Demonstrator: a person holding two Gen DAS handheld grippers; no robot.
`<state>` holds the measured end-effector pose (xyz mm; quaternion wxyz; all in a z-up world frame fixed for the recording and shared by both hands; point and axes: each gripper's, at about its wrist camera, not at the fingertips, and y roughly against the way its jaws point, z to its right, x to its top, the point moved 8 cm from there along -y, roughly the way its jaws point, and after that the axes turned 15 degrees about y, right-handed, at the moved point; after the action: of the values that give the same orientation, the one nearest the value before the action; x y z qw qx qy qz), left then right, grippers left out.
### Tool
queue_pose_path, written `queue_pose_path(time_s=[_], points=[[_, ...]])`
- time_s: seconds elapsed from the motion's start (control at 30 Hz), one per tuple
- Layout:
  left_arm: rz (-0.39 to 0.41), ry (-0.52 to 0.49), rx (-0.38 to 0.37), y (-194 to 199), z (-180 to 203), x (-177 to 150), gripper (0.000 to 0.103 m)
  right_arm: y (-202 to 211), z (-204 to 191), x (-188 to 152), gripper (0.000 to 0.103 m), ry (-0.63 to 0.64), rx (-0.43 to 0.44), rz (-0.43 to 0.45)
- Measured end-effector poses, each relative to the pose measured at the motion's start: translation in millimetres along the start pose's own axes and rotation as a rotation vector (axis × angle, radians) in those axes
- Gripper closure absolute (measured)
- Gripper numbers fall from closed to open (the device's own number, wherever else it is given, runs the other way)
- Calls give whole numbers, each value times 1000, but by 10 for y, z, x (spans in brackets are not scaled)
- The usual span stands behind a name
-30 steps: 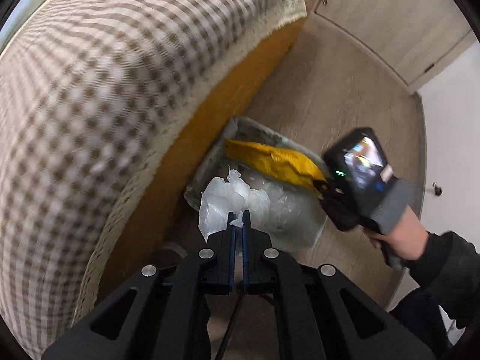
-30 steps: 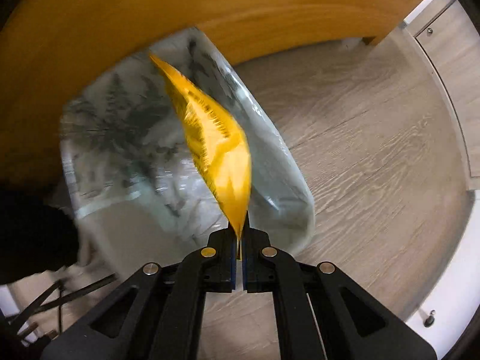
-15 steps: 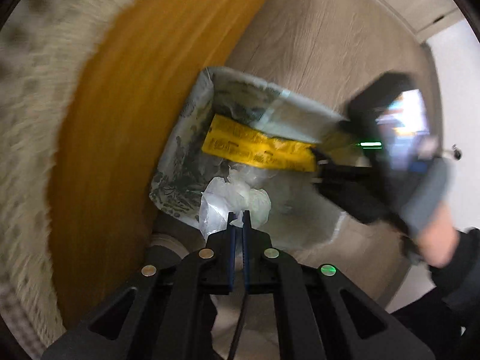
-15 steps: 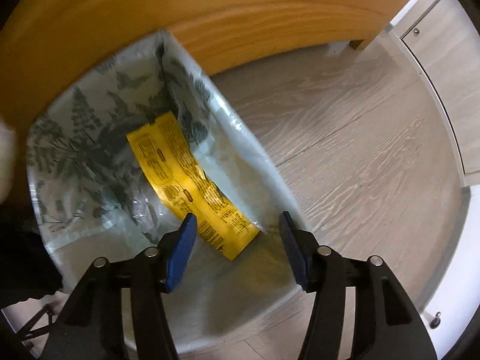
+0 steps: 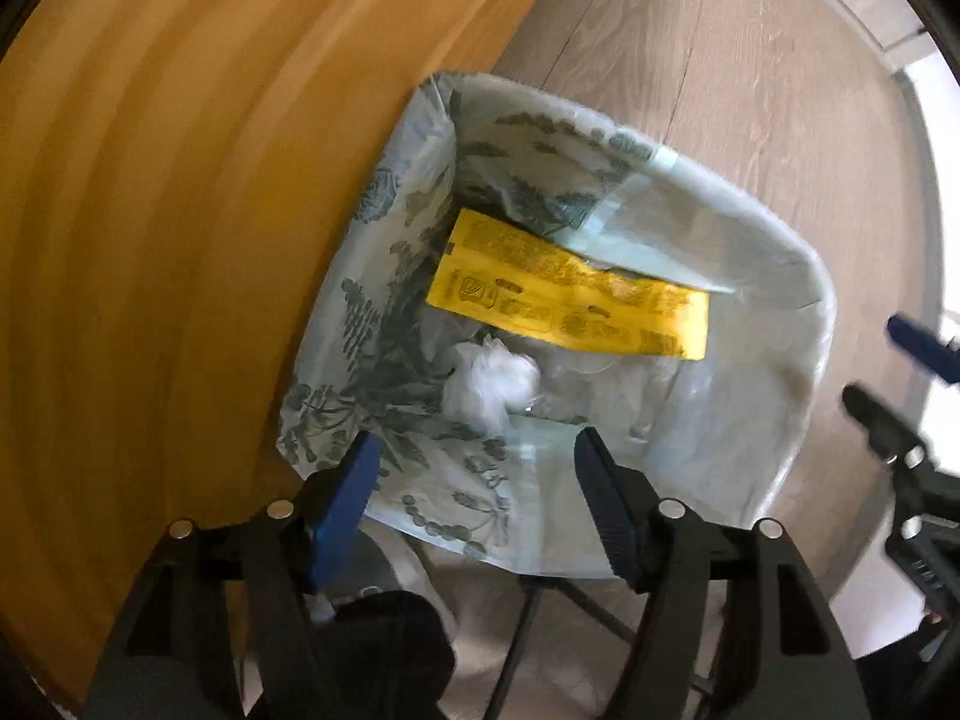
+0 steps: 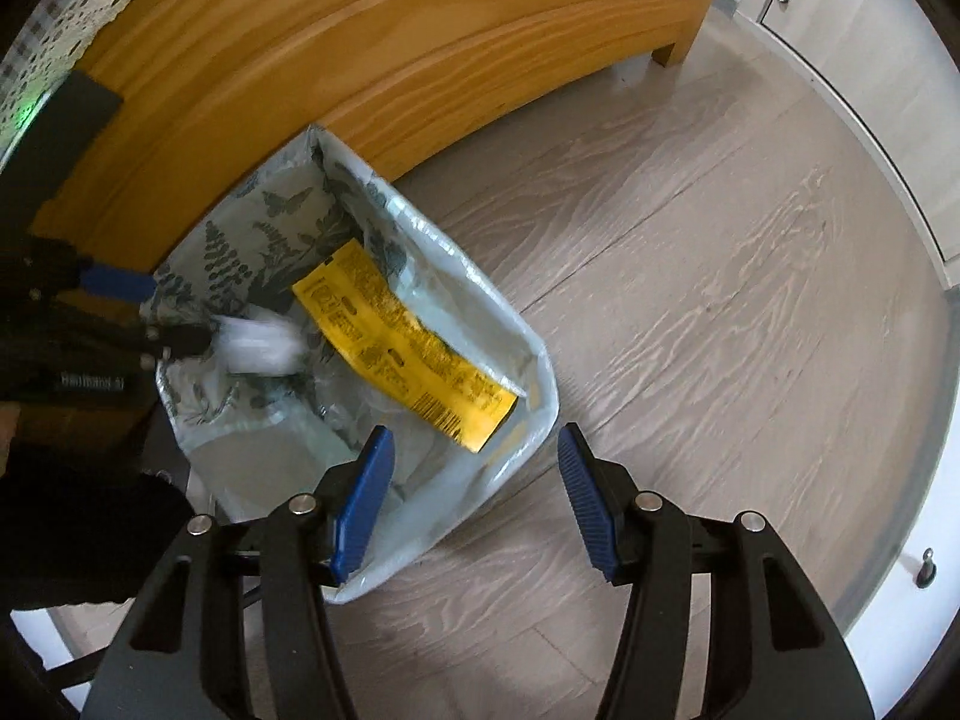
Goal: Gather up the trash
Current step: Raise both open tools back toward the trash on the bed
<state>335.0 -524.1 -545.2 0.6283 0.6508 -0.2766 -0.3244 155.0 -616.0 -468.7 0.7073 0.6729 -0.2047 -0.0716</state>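
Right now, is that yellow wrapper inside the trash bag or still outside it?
Inside. The yellow wrapper lies flat within the leaf-printed trash bag, below its rim, beside a crumpled white plastic wad; nothing grips it.

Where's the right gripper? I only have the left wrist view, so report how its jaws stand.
Observer: The right gripper is open with nothing between its pads. It hangs above the bag rim and the floor.
Operator: Now tell me what lies past the wooden frame.
Observer: The frame ends in a short leg. Beyond it are pale cabinet doors with small knobs.
Operator: Report what's on top of that frame.
Observer: A checked cloth with a lace edge hangs over it.
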Motion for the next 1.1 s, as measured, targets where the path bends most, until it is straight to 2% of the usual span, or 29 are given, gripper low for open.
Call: queue_pose_path(time_s=[0.13, 0.37, 0.6, 0.8, 0.83, 0.97, 1.1], points=[[3, 59, -108, 277, 25, -20, 38, 7, -78, -31, 45, 9, 17, -15], [67, 68, -141, 776, 24, -165, 38, 221, -228, 89, 45, 53, 20, 12], [165, 87, -201, 1402, -77, -451, 38, 578, -315, 179, 45, 93, -33, 58], [379, 127, -295, 2327, -383, -779, 38, 1080, -317, 382, 43, 122, -111, 135], [426, 143, -303, 2510, -501, -841, 34, 1190, -344, 446, 42, 129, -112, 166], [595, 243, -306, 3105, -1125, -1101, 30, 1767, -666, 858, 41, 230, -75, 344], [720, 385, -284, 3447, -1903, -1386, 27, 2326, -1265, 1383, 38, 372, -5, 497]])
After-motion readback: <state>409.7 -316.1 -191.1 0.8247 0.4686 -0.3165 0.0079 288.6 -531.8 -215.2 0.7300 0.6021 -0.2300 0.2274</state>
